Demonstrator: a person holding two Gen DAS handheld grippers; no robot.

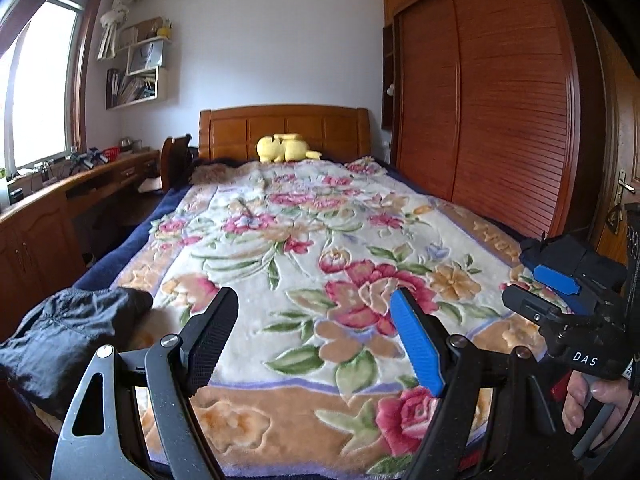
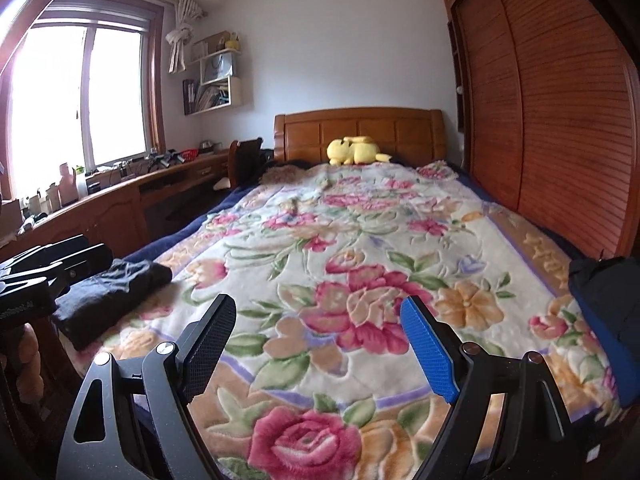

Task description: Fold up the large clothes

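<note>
Two garments (image 2: 108, 300) (image 2: 604, 304) flanking floral blanket (image 2: 340, 280)

You face a bed (image 2: 520, 216) running away toward its headboard (image 2: 360, 128), a blanket (image 2: 360, 240) spread over it. A plush toy (image 2: 354, 151) lies at the head end, against the headboard. Folded clothes (image 2: 112, 296) sit on the blanket's near left corner; another garment (image 2: 604, 292) lies at the right edge. A desk (image 2: 132, 196) runs along the left, a wardrobe (image 2: 560, 100) along the right.
</note>
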